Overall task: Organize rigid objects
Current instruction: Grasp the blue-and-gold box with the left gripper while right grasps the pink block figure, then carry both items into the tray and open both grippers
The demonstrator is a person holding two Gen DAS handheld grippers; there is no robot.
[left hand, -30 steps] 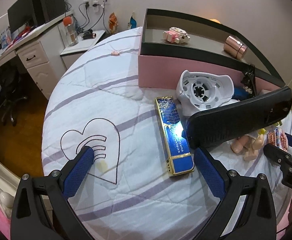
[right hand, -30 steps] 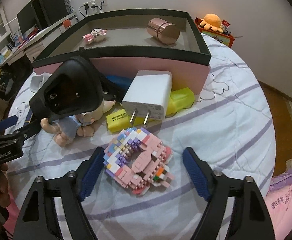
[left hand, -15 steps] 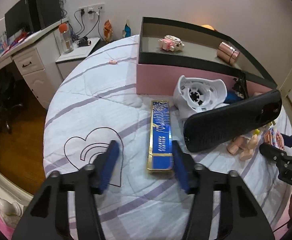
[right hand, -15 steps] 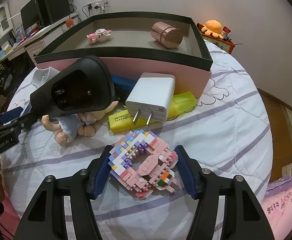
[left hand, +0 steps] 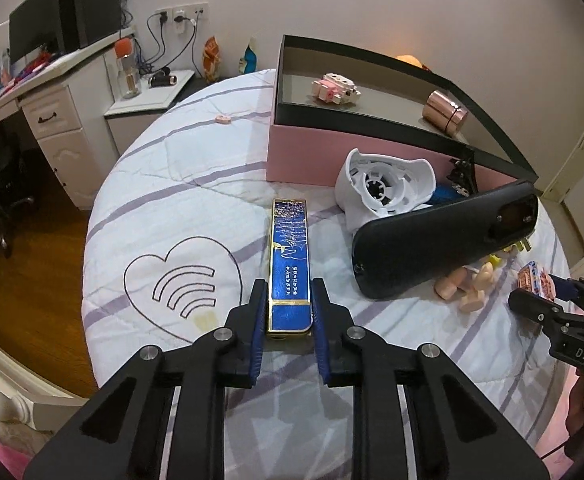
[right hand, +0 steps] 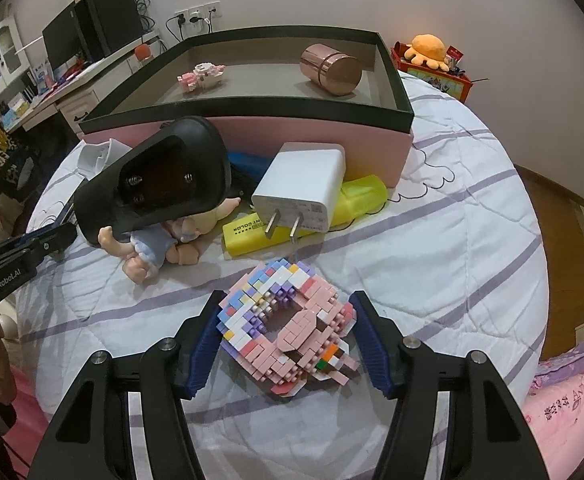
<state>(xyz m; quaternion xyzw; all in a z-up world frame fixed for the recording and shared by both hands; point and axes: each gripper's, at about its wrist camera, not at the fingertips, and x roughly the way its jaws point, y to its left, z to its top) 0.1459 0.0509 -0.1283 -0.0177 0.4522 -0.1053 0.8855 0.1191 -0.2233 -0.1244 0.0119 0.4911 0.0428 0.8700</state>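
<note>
I'm working over a round bed [left hand: 163, 184] with a pink box [right hand: 372, 148] at its far side, open-topped so things can be dropped in; a copper tin [right hand: 332, 68] and a small brick figure [right hand: 201, 76] already lie on its floor, which I take as the sorted lot; the rest crowds the quilt just in front of the box, a black shell [right hand: 151, 184] propped over a doll [right hand: 151, 248], a white charger [right hand: 304, 188] resting on a yellow pack [right hand: 356, 200]; in the left view a white housing [left hand: 384, 192] leans by the box wall. My left gripper [left hand: 287, 316] has just been closing and now pinches the near end of the blue bar [left hand: 289, 256], taken across its narrow width so it lifts lengthwise; the bar lies on the quilt. My right gripper [right hand: 283, 340] sits about half open with the brick doughnut [right hand: 283, 328] between its jaws; the pads look against its sides, and I judge it gripped, though it rests on the quilt, unlifted.
</note>
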